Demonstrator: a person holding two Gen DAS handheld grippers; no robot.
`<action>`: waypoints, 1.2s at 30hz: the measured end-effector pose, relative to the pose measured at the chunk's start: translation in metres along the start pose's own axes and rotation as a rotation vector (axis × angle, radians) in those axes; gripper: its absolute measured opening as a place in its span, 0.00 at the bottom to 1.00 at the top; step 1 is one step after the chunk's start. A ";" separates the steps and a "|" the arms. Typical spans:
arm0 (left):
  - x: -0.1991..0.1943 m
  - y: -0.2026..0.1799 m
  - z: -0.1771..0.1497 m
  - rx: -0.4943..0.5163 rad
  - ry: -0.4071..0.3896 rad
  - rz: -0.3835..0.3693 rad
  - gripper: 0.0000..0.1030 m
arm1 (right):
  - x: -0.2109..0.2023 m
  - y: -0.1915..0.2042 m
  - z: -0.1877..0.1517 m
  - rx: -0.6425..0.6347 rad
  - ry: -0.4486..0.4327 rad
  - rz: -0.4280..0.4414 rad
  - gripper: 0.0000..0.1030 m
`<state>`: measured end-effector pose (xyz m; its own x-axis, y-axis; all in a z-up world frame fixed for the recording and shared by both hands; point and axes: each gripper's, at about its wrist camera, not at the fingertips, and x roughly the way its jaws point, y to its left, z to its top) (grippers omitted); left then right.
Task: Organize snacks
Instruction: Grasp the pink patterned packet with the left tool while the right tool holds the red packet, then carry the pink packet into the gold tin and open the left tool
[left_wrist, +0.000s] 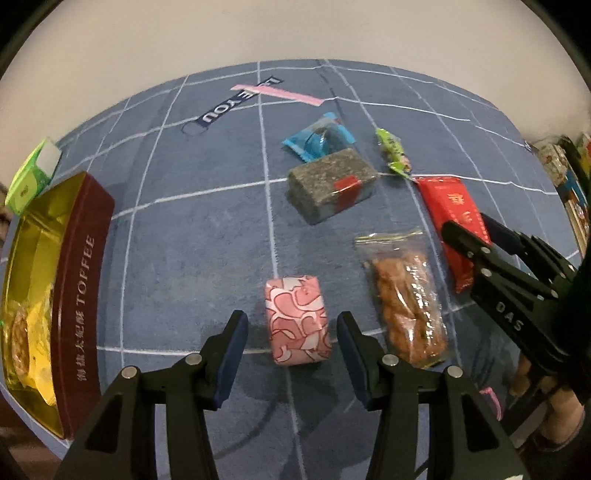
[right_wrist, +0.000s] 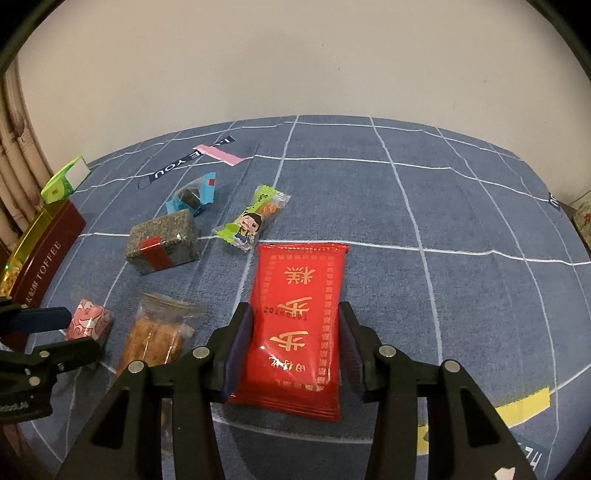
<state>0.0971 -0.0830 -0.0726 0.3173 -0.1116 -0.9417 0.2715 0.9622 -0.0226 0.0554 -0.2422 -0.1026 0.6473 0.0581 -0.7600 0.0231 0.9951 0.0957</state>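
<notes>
Two grippers low over the blue checked cloth (right_wrist: 424, 206), each framing a snack.

Your left gripper (left_wrist: 291, 334) stands spread on either side of the pink patterned packet (left_wrist: 297, 319), its blue pads clear of the wrapper, which lies flat on the cloth. Your right gripper (right_wrist: 295, 347) has its pads right at the long edges of the red packet (right_wrist: 295, 325); you cannot tell whether they press it or only flank it. Beside the pink packet lies a clear bag of brown snacks (left_wrist: 406, 295), and farther off a grey block with red tape (left_wrist: 332, 188), a blue wrapper (left_wrist: 317, 136) and a green candy (left_wrist: 393, 151). At your left stands the open toffee tin (left_wrist: 79, 295), already holding wrapped snacks.
</notes>
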 end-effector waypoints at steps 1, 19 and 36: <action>0.002 0.001 0.001 -0.007 0.003 -0.007 0.50 | 0.000 0.000 0.000 0.000 0.000 0.000 0.41; 0.006 0.009 -0.003 -0.029 0.005 -0.031 0.31 | 0.003 0.010 0.000 -0.037 0.009 -0.039 0.46; -0.029 0.022 -0.012 -0.035 -0.058 -0.027 0.31 | 0.006 0.013 0.000 -0.056 0.010 -0.060 0.45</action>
<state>0.0827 -0.0557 -0.0497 0.3624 -0.1504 -0.9198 0.2491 0.9666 -0.0599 0.0594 -0.2290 -0.1055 0.6381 -0.0012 -0.7700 0.0189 0.9997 0.0141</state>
